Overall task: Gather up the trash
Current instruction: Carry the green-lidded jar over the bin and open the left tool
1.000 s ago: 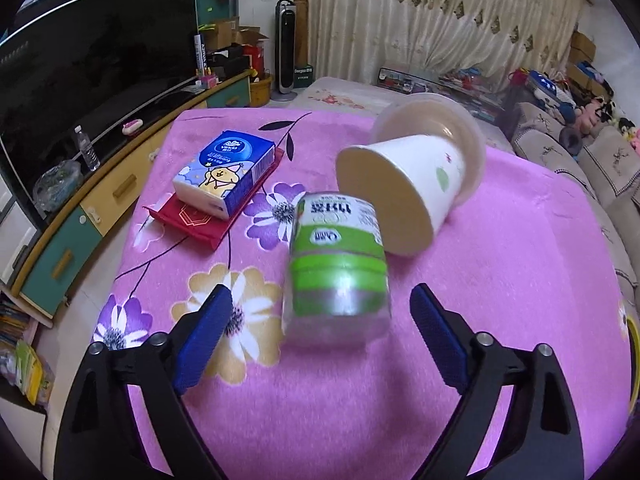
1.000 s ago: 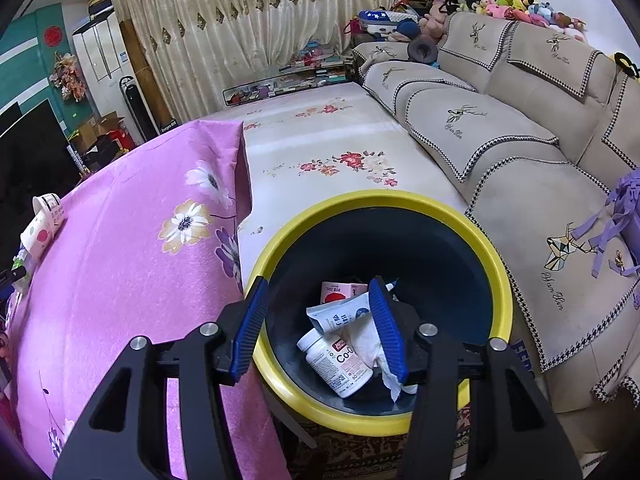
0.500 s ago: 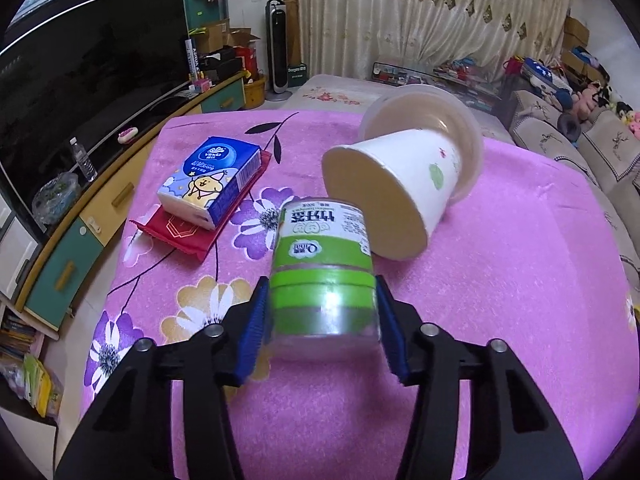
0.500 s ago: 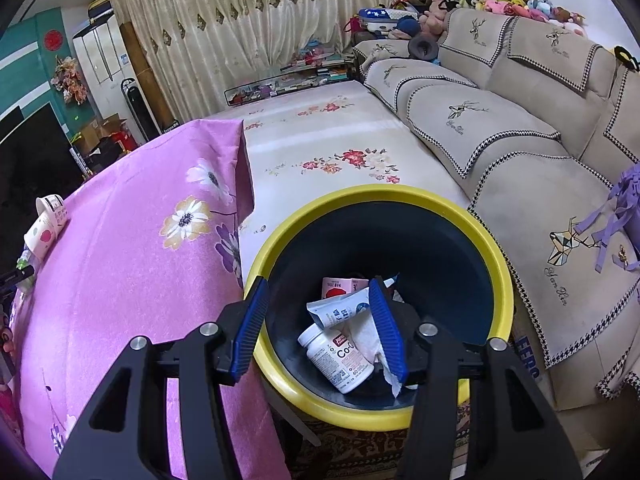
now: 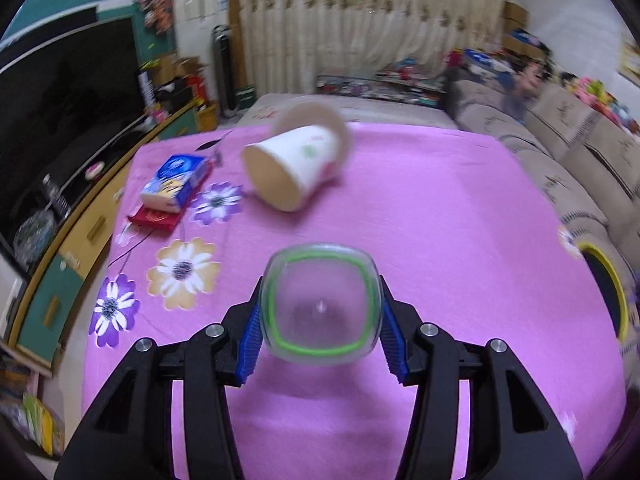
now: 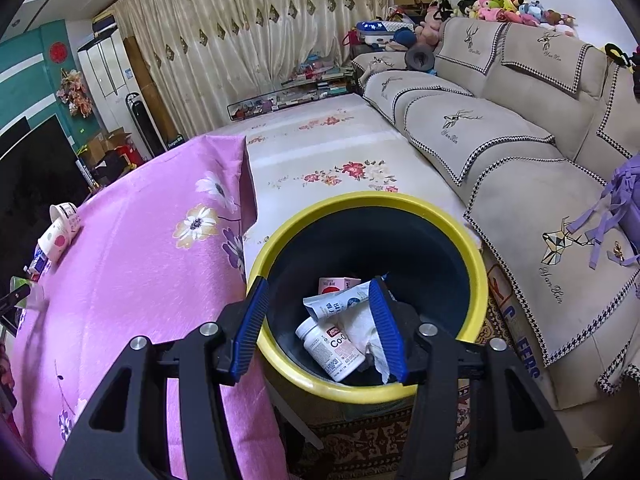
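Note:
My left gripper is shut on a clear plastic bottle with a green label and holds it lifted above the pink flowered tablecloth, its bottom facing the camera. A white paper cup lies on its side further back. My right gripper is open and empty, hovering over the yellow-rimmed dark trash bin. Inside the bin lie a white pill bottle, a crumpled packet and tissue. The bin also shows at the right edge of the left wrist view.
A blue tissue pack sits on a red packet at the table's left. A TV cabinet runs along the left. A beige sofa stands right of the bin. The paper cup shows far left in the right view.
My left gripper closed on the bottle, then lifted it off the cloth and pulled back with it. The right gripper stayed open over the bin, almost unmoved.

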Tool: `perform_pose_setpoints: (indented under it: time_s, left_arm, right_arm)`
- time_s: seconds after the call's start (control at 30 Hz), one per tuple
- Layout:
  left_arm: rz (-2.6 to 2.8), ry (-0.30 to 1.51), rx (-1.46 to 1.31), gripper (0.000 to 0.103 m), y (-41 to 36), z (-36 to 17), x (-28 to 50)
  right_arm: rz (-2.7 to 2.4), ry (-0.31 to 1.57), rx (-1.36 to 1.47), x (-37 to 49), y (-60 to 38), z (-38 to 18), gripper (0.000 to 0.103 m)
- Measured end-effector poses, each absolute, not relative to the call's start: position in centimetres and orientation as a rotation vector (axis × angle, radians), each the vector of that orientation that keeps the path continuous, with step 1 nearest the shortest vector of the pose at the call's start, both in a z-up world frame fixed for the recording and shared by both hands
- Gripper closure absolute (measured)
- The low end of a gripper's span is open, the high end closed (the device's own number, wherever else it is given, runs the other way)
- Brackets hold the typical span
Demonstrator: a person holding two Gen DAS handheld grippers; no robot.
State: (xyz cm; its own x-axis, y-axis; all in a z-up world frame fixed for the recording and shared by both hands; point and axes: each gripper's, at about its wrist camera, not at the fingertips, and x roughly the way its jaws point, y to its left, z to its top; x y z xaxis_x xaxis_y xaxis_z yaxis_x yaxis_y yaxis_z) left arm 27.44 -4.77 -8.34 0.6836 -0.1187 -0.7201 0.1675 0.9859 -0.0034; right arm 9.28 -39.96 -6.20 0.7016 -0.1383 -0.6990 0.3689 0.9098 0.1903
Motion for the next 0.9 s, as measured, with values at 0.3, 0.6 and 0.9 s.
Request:
perform_pose_setpoints:
  time_s: [0.3, 0.6, 0.9]
  left_arm:
    - [-0.357, 0.776, 0.12, 0.053, -12.6, -6.4, 21.3]
    - [-0.629, 0.76, 0.186, 0.053, -24.6, -4.0, 18.3]
    - [-0.872, 0.721, 0.288, 0.053, -38.7, -3.1, 16.8]
  right_arm:
    - [-0.295, 0.714, 0.36, 6.9, -41.3, -5.9, 0.053]
    - [-0.345, 0.669, 0.391, 3.8, -44.5, -5.5, 0.053]
    - [-0.419, 0.666, 0.435, 1.1, -48.5, -6.7, 0.053]
